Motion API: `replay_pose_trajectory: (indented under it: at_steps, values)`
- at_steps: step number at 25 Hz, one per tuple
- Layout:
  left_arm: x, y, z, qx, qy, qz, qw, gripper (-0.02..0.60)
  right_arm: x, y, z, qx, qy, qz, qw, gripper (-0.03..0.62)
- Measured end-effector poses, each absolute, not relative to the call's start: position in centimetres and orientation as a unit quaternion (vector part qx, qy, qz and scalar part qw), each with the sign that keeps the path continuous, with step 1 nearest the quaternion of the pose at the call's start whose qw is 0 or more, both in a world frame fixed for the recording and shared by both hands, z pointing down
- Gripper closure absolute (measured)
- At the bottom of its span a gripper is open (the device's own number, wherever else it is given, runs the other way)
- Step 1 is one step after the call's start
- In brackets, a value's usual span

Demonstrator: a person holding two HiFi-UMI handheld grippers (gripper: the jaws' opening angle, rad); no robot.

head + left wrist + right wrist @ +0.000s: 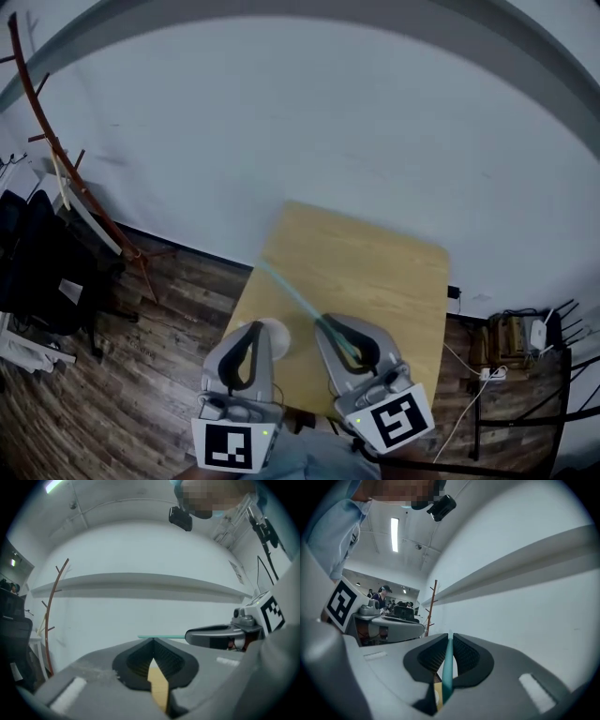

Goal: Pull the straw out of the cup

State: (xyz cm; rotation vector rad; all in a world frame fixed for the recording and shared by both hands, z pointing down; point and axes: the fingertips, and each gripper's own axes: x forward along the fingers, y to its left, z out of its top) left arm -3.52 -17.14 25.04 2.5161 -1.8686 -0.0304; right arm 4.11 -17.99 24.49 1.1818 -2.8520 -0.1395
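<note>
White wall (328, 112) above plank floor (141, 375), with one coat rack (66, 159) at left and one light wooden table (394, 281) under two grippers. One teal straw (298, 298) clamped between the jaws of right gripper (324, 322), apart from one white cup (279, 336), long axis slanting from the pinch up and left over the tabletop, free end toward the wall. Left gripper (255, 326) pinched together on nothing, just beside the cup.

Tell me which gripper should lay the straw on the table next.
Right. The right gripper is shut on the teal straw, above the table. The left gripper is shut on nothing, so it would first have to take the straw over.
</note>
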Motion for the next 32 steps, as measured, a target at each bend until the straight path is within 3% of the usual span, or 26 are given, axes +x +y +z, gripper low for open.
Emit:
replay_pose_trajectory:
  at_steps: [9, 32]
  values:
    - [-3.0, -16.9, 22.8, 0.799, -0.599, -0.020, -0.036, 0.574, 4.3, -17.4, 21.2, 0.387, -0.919, -0.082, 0.001, 0.556]
    - [-3.6, -16.1, 23.0, 0.796, -0.604, -0.027, -0.031, 0.574, 3.5, -16.4, 21.4, 0.384, -0.918, -0.100, 0.009, 0.557]
